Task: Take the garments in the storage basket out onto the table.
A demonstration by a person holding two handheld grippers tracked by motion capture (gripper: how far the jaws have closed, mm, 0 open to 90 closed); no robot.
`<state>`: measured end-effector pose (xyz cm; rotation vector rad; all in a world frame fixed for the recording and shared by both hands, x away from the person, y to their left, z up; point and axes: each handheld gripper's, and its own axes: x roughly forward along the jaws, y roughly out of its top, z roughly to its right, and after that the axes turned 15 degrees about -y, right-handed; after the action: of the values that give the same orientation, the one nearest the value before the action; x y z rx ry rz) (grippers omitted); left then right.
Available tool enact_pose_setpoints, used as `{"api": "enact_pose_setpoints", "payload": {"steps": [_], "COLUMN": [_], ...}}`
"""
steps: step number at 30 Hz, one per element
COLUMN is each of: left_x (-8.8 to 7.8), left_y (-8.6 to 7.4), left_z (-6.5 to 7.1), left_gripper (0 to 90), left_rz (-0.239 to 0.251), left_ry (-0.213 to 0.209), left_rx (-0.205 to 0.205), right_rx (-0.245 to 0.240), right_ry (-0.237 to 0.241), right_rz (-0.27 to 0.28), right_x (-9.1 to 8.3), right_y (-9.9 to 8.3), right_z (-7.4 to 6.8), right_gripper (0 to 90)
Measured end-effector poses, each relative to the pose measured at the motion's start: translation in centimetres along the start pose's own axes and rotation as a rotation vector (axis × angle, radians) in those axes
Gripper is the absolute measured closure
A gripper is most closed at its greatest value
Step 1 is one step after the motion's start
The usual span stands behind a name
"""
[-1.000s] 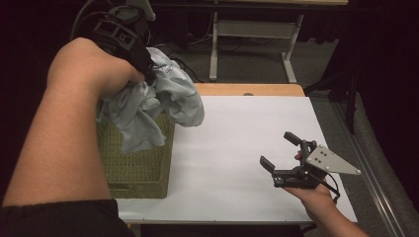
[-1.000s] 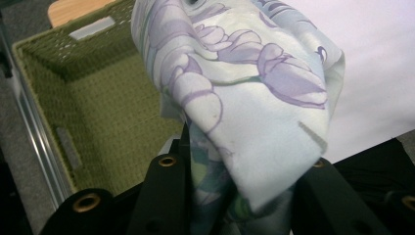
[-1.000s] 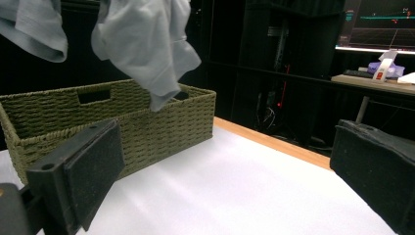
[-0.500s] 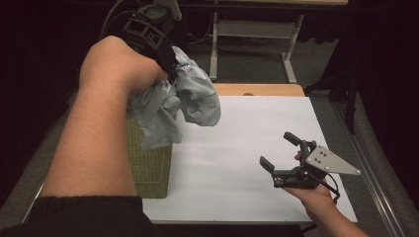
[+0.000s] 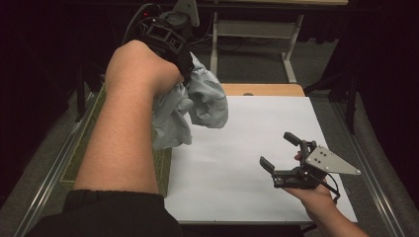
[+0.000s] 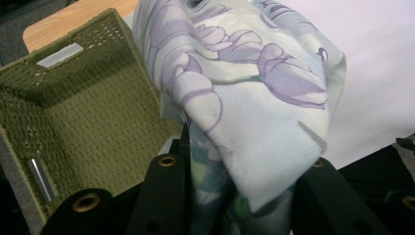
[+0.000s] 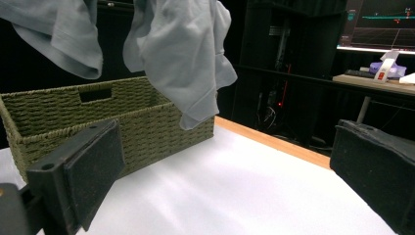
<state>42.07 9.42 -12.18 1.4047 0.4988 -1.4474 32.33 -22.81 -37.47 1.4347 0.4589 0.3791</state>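
Left gripper has risen and carried the cloth higher and toward the table's far edge; right gripper unchanged.

Cloth hangs clear above the basket at the white surface's left edge, pinched between the left jaws. It looks light, limp and soft; a bunched fold gives the securest hold. Purple floral print; no legible writing or labels. Right jaws stand wide, empty, near the right front corner.
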Motion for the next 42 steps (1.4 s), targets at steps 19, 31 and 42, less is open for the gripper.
{"api": "enact_pose_setpoints", "payload": {"steps": [19, 31, 42], "left_x": [3.6, 6.5, 9.3], "left_y": [0.8, 1.2, 1.7], "left_z": [0.5, 0.7, 0.8], "left_gripper": [69.4, 69.3, 69.3], "left_rz": [-0.016, -0.027, -0.047], "left_ry": [-0.015, -0.037, -0.050], "left_rx": [0.015, 0.034, 0.031], "right_rx": [0.000, 0.006, 0.006], "right_ry": [0.002, 0.005, 0.006], "right_rz": [0.001, 0.004, 0.003], "right_x": [0.0, -0.1, -0.1], "right_y": [0.0, 0.0, 0.0], "right_z": [0.0, 0.0, 0.0], "right_gripper": [0.9, 0.9, 0.9]}}
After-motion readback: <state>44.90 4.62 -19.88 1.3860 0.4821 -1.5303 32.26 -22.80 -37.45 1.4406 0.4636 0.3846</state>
